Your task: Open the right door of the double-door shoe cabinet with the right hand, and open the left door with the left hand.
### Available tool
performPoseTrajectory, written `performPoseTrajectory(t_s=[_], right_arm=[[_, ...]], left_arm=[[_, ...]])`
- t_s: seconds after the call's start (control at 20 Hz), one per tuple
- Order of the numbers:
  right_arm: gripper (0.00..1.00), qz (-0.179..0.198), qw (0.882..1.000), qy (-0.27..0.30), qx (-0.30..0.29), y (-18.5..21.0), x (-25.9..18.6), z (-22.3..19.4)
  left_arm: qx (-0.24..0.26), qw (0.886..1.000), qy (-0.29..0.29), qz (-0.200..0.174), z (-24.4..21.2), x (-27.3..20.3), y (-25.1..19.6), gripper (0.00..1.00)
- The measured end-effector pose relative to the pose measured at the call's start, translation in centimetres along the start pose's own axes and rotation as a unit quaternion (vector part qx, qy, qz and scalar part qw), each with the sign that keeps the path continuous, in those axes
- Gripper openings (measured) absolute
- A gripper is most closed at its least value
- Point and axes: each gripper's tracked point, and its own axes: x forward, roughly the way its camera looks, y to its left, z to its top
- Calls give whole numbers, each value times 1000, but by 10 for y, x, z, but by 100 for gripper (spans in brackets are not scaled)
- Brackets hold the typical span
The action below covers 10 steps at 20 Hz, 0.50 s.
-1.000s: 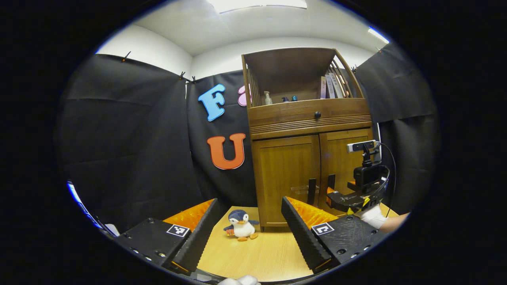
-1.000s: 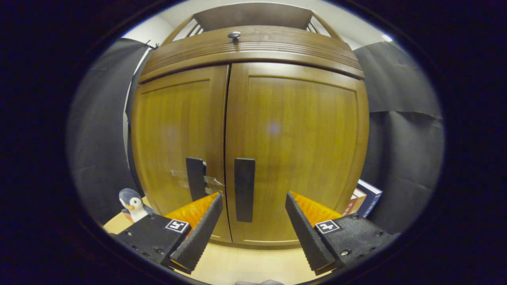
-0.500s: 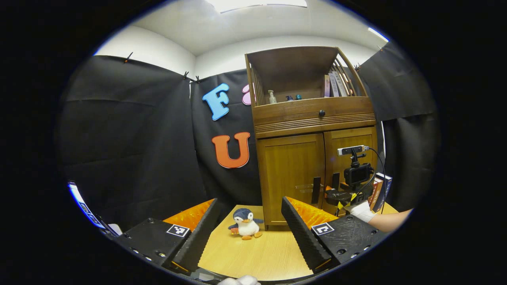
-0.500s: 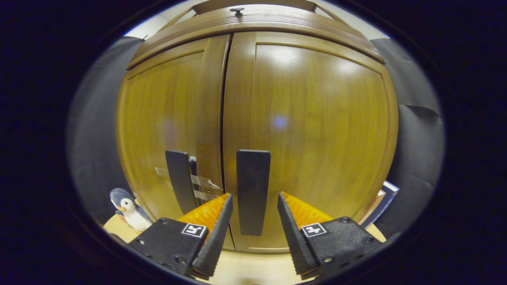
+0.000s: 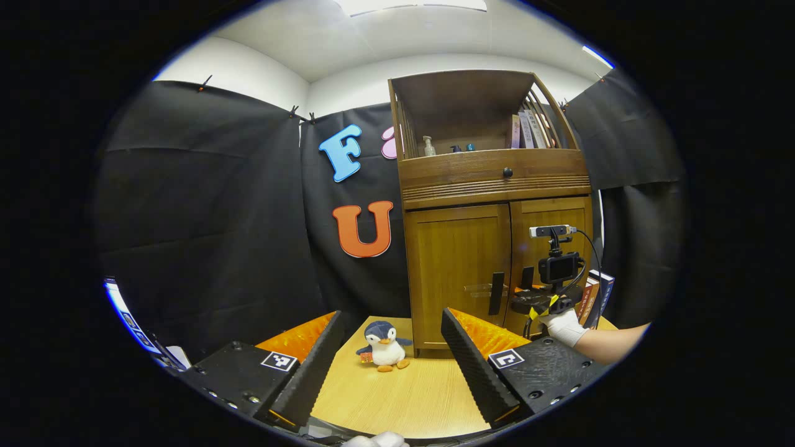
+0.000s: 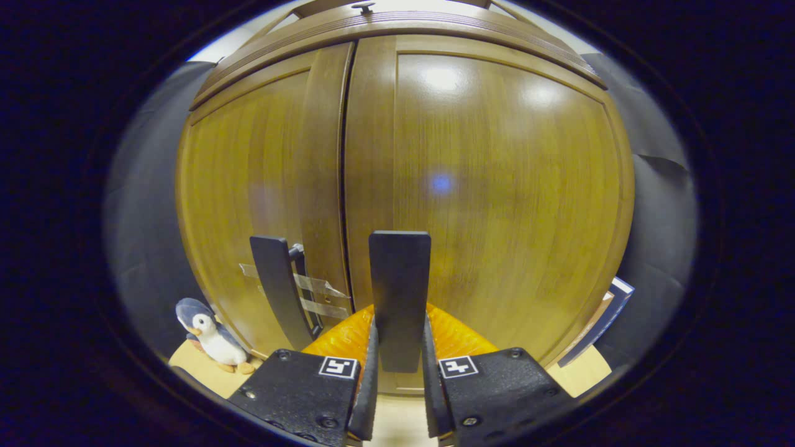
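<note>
Right gripper view: our right gripper (image 6: 399,379) clamps the right door handle (image 6: 399,298) at 6 o'clock. Both doors remain closed. Our left gripper (image 5: 392,366) waits, jaws apart.

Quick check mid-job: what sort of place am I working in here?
Likely a staged recording booth, not a home: black cloth walls, a wooden shoe cabinet on a light floor, a toy penguin beside it.

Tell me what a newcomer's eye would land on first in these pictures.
In the right gripper view, the right gripper is closed on the dark handle of the cabinet's right door; both doors look shut. In the left gripper view, the left gripper is open, back from the cabinet, with a plush penguin on the table ahead.
</note>
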Motion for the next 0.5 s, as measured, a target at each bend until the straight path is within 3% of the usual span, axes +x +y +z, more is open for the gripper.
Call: performPoseTrajectory(t_s=[0.15, 0.2, 0.5], right_arm=[[34, 5, 1000, 2, -2, -2, -14, -4], [34, 7, 1000, 2, -2, -4, -21, -5], [35, 14, 1000, -3, -5, -14, -68, -18]], left_arm=[[0, 1000, -7, -5, 3, -2, -1, 100], [2, 1000, -10, -6, 4, -2, -1, 96], [-4, 1000, -12, -20, 1, -4, -6, 96]])
